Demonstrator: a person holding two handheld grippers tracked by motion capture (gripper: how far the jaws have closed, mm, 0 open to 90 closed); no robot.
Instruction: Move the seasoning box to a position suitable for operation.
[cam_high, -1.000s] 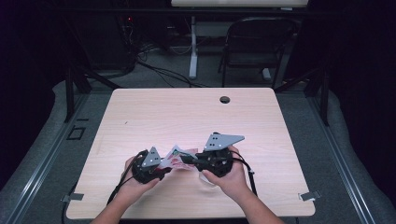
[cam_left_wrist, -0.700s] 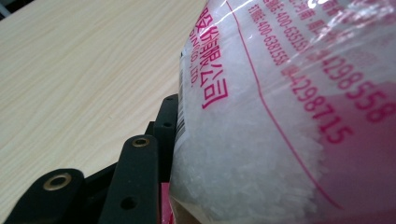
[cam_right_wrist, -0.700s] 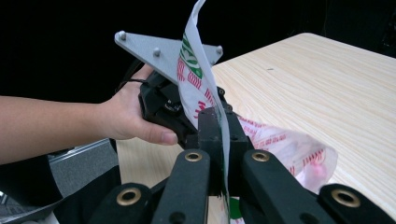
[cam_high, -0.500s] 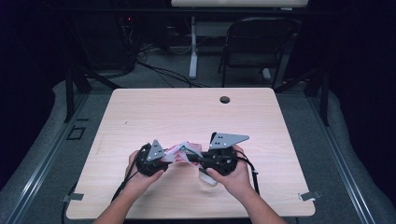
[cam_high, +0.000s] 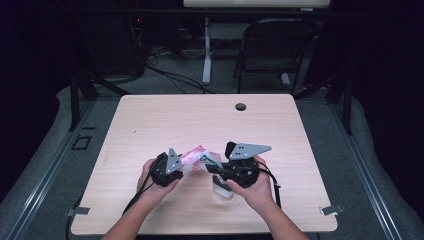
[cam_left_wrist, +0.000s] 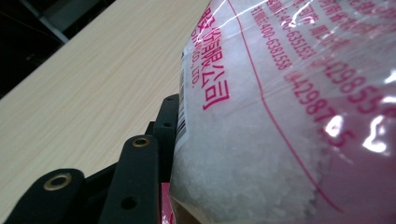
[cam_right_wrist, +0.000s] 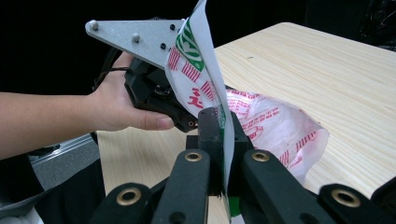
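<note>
Bag (cam_high: 196, 156) and hands barely shifted since earlier. Right gripper (cam_right_wrist: 223, 140) clamps bag's edge; left gripper (cam_high: 175, 165) apparently grips its body.

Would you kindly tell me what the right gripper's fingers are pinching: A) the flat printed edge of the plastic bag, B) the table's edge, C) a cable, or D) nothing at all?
A: in the right gripper view, the right gripper is shut on the bag, its thin printed edge standing between the two black fingers.

High view overhead, tool views close, sharing bag (cam_high: 196, 156) and table (cam_high: 200, 117)
</note>
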